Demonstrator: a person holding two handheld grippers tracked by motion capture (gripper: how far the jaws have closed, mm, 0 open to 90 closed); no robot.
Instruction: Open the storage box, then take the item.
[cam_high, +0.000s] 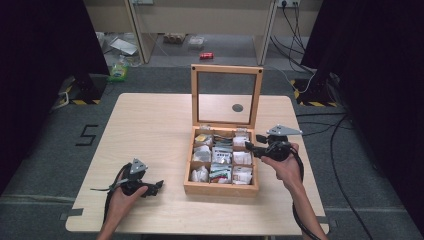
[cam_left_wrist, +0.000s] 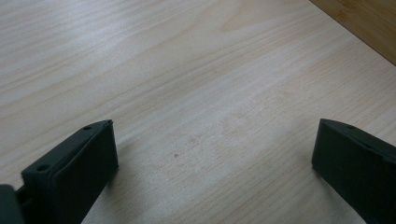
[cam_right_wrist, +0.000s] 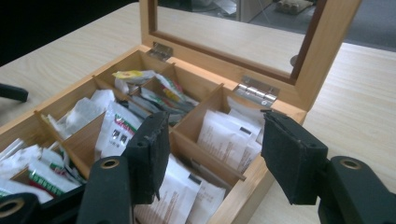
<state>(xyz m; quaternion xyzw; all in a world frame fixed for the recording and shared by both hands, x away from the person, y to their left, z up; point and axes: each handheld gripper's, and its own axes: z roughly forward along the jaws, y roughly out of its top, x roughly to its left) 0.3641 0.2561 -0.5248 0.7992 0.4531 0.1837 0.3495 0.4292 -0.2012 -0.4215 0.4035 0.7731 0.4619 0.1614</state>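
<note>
Pale wood table (cam_high: 150, 130) w/ a wooden box (cam_high: 220, 188) sitting right of centre, its glass-paned lid (cam_high: 226, 95) standing upright at the far side. Box is split into nine compartments, all stuffed w/ tea bag sachets (cam_high: 220, 155), mostly white, a few w/ green, red or yellow print. The right gripper (cam_high: 251, 148) hovers at the box's right edge, approx over the far-right compartment, jaws apart and nothing between them; in the right gripper view white sachets (cam_right_wrist: 224, 140) stand on edge just below its jaws. The left gripper (cam_high: 159, 186) rests low on bare table, near the front edge, left of the box and apart from it. Its jaws are spread wide, only wood grain between them, w/ a corner of the box (cam_left_wrist: 369, 23) at top right.
</note>
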